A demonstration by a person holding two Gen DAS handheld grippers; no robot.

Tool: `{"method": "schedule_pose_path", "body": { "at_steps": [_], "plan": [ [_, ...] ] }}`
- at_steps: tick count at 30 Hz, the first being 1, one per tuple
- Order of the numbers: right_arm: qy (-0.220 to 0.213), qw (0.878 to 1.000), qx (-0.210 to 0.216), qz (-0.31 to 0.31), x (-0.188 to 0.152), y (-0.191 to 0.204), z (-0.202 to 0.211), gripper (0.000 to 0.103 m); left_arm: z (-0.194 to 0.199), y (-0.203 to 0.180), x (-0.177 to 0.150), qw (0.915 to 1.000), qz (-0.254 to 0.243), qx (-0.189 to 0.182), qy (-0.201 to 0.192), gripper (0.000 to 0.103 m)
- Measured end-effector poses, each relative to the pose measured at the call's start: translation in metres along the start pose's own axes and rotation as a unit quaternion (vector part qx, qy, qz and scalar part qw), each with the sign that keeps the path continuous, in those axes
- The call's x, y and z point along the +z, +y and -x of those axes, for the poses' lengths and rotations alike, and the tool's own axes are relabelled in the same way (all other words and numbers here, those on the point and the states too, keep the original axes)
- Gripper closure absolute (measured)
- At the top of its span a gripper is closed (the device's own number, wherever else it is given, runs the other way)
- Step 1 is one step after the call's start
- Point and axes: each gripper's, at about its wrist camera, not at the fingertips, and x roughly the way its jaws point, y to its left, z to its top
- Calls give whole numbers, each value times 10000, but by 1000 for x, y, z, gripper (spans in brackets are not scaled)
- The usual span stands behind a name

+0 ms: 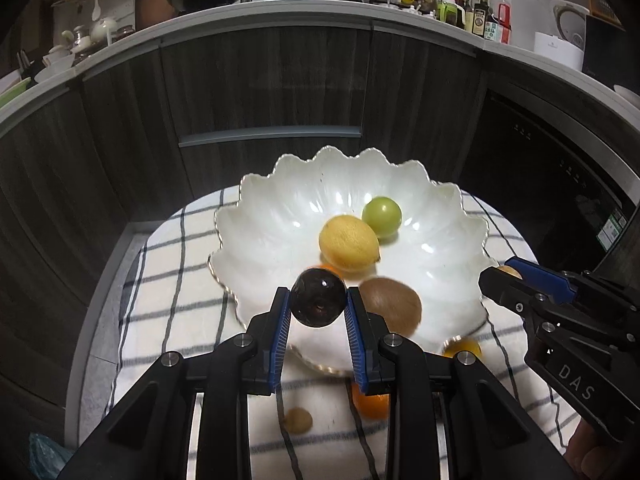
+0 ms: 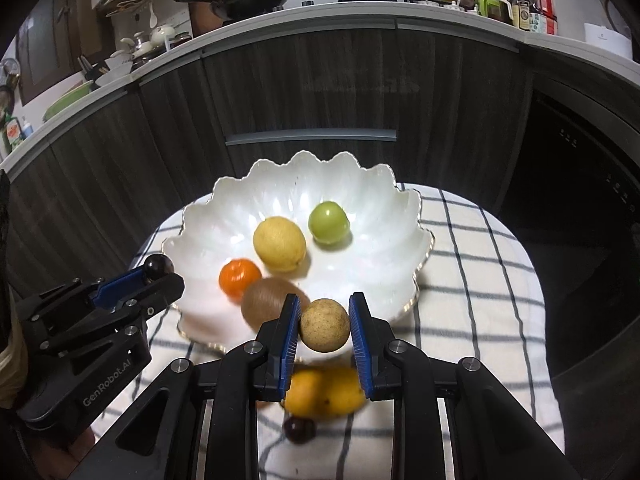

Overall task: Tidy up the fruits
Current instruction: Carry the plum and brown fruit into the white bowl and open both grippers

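Observation:
A white scalloped bowl (image 1: 280, 208) (image 2: 360, 196) sits on a checked cloth. In it lie a lemon (image 1: 348, 243) (image 2: 279, 243), a green fruit (image 1: 381, 216) (image 2: 328, 222), a small orange (image 2: 239, 277) and a blurred kiwi (image 1: 394, 303) (image 2: 266, 300). My left gripper (image 1: 319, 300) is shut on a dark round fruit (image 1: 318, 297), held above the bowl's near rim; it also shows in the right wrist view (image 2: 158, 266). My right gripper (image 2: 324, 330) is shut on a tan round fruit (image 2: 324, 329) above the near rim; it shows in the left wrist view (image 1: 500, 276).
On the checked cloth (image 1: 168, 280) (image 2: 480, 272) near the bowl lie an orange (image 1: 370, 402), a yellow-orange fruit (image 1: 464, 347) (image 2: 324, 394), a small tan fruit (image 1: 298, 420) and a dark fruit (image 2: 299, 429). Dark cabinets (image 1: 260, 80) and a crowded counter (image 2: 360, 10) stand behind.

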Motion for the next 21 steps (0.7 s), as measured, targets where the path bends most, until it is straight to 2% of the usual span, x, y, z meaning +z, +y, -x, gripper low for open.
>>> {"method": "schedule_pose_path", "body": {
  "at_steps": [7, 21],
  "plan": [
    [45, 10000, -60, 32, 11, 0, -19, 76, -16, 8, 12, 10000, 69, 13, -32, 75],
    [328, 9992, -213, -81, 7, -4, -51, 76, -46, 14, 4, 9995, 206, -2, 240, 75]
  ]
}}
